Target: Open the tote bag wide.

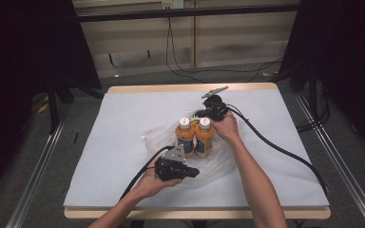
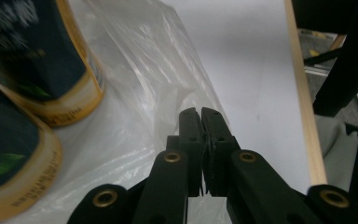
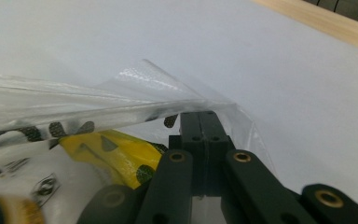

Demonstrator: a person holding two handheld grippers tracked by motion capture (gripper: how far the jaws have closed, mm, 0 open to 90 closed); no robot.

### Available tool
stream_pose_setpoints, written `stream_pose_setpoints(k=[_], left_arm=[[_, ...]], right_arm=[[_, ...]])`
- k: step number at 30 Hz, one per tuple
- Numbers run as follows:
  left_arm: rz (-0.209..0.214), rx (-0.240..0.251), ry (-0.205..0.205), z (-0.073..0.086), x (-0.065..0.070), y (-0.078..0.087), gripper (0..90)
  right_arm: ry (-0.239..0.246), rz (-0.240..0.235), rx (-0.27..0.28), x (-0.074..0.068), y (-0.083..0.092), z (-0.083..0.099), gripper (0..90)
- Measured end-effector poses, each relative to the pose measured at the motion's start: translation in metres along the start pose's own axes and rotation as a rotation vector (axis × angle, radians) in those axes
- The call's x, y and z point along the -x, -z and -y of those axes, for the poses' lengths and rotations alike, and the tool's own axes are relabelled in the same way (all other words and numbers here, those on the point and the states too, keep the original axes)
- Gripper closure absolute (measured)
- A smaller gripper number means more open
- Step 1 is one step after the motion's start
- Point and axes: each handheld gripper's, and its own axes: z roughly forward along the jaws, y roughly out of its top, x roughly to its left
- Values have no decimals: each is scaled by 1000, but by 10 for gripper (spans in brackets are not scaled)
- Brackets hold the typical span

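Two orange juice bottles (image 1: 185, 138) (image 1: 204, 137) with white caps stand side by side in a clear plastic bag (image 1: 154, 135) on the white table. My left gripper (image 1: 194, 172) is at the bag's near edge, below the bottles, jaws pressed together on the film. In the left gripper view the left gripper (image 2: 200, 112) pinches the bag (image 2: 144, 93), with the dark-labelled bottles (image 2: 42, 60) at left. My right gripper (image 1: 199, 114) is at the bag's far side, just behind the caps. The right gripper (image 3: 204, 115) is shut on the bag (image 3: 135, 88), lifting its edge.
The white table top (image 1: 123, 118) has free room left, right and behind the bag. Its wooden edge (image 2: 303, 93) runs close to the left gripper. Thick black cables (image 1: 275, 147) trail from both grippers across the table. Something with yellow and black print (image 3: 116, 154) shows through the film.
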Motion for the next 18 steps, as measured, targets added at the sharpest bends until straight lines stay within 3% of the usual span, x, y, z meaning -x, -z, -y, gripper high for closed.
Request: stream_pose_setpoints(k=[4, 5, 6, 7, 9, 12, 13, 16, 18], left_arm=[[-17, 27, 8, -3, -3, 11, 872], [-47, 50, 13, -5, -8, 22, 871], [-47, 50, 13, -5, -8, 22, 869], [-81, 65, 22, -5, -13, 33, 869], [-88, 80, 31, -5, -15, 35, 870], [-130, 117, 47, -7, -26, 51, 877], [-163, 132, 59, -7, -33, 60, 894], [-232, 121, 89, -5, -50, 71, 900], [-241, 131, 108, -2, -56, 74, 900]], right_arm=[[3, 1, 13, -2, 16, 1, 900], [2, -14, 50, -3, 28, 4, 900], [-3, -25, 67, -3, 32, 6, 900], [7, -24, 76, -4, 39, 10, 900], [20, -16, 76, -6, 47, 15, 900], [18, -29, 86, -6, 56, 23, 900], [13, -32, 90, -6, 62, 31, 900], [32, -42, 67, -10, 69, 42, 900], [44, -41, 55, -13, 73, 47, 900]])
